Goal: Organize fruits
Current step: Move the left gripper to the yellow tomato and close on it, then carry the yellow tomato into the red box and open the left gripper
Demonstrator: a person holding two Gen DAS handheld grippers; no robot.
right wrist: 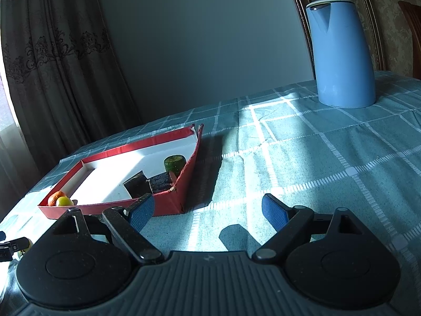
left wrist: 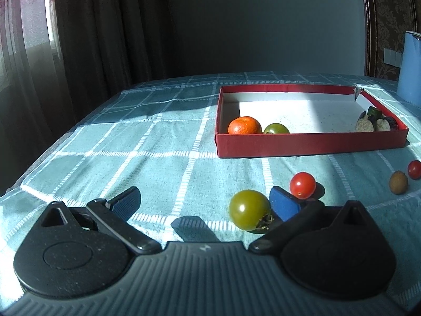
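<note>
The box (left wrist: 310, 144) lies on the table (left wrist: 158, 137) toward its far edge; the kettle (right wrist: 342, 52) stands right of it. In the box — mandarin (left wrist: 244, 126) and a tomato (left wrist: 276, 129) at the near-left corner, cut pieces (left wrist: 373, 122) at the near-right corner. Before the box, on the table, lie four small fruits (left wrist: 302, 185).

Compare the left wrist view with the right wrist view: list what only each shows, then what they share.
Left only: the open left gripper, a loose green tomato beside its finger, two red tomatoes and a small brown fruit on the cloth.
Right only: the open right gripper over bare cloth.
Both: the red box holding an orange, a green tomato, and dark pieces; the blue kettle.
</note>
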